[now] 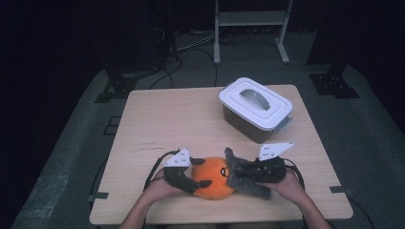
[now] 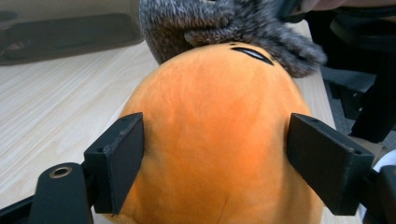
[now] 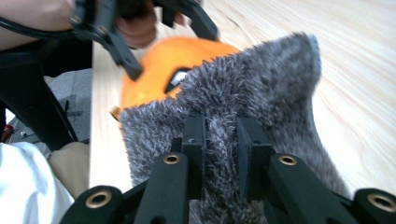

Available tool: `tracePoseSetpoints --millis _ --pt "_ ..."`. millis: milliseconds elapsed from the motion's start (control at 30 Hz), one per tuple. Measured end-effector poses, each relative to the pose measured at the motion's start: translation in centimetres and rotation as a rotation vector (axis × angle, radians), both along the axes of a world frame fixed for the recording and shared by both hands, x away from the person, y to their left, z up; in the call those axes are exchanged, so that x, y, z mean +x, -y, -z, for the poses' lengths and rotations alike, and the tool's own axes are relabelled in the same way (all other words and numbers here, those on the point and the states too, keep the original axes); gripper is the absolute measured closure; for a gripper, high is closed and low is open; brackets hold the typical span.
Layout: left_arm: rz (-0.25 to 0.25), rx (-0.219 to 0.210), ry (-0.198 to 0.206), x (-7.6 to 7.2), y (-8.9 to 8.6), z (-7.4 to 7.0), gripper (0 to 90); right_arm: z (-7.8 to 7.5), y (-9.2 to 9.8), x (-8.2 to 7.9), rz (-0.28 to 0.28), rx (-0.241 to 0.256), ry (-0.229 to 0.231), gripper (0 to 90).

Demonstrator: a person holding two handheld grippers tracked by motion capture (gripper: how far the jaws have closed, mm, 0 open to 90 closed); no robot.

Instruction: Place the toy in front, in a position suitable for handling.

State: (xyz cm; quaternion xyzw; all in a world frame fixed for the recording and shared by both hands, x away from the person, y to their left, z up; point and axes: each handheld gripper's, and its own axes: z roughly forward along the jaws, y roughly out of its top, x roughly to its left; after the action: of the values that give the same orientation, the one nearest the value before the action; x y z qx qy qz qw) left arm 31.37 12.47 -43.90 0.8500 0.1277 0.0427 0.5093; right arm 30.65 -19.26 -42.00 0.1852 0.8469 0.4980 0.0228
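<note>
Left hand-held gripper [image 2: 215, 158] spread around the orange plush [image 2: 215, 135] at the bench's [image 1: 167, 119] near edge; right hand-held gripper [image 3: 220, 140] pinching its grey fur [image 3: 261, 93]. Steady the body; pull gently.

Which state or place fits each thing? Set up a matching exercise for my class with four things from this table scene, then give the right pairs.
Things:
1. orange plush toy
2. grey furry cloth
3. white box
4. left gripper

States or places:
A. lid on, at the far right of the table
B. pinched between the right gripper's jaws
C. jaws spread around the toy's sides
D. lies at the near edge, between both grippers

Pairs: 1-D, 2-B, 3-A, 4-C
</note>
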Motion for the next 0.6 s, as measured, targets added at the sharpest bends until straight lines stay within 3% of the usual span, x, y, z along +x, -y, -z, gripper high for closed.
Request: tracePoseSetpoints --millis 67,100,167,400,500,567,600 --pt "0.001 -0.001 0.006 0.0 0.1 0.0 19.7 -0.5 -0.7 -0.5 -0.026 0.022 0.026 74.3" --pt "-0.002 0.002 0.007 0.0 0.2 0.0 19.3 -0.7 -1.4 -0.9 -0.04 0.009 0.053 74.2" --pt "-0.004 0.004 0.01 -0.1 0.3 0.0 18.8 -0.6 -1.5 -0.9 -0.04 -0.008 0.063 74.2" --pt "0.008 0.034 0.043 -0.3 0.0 -1.4 17.5 0.3 0.3 0.2 0.014 -0.01 0.026 74.3" --pt "0.02 0.054 0.051 -0.4 -0.1 -1.3 23.2 0.6 0.7 0.5 0.032 -0.019 0.017 74.3" --pt "0.006 0.056 0.049 -0.3 -0.1 -1.3 31.5 0.6 0.7 0.5 0.043 -0.027 0.022 74.8" --pt "-0.004 0.058 0.051 -0.2 -0.1 -1.2 31.5 0.6 0.7 0.5 0.043 -0.027 0.022 74.8"
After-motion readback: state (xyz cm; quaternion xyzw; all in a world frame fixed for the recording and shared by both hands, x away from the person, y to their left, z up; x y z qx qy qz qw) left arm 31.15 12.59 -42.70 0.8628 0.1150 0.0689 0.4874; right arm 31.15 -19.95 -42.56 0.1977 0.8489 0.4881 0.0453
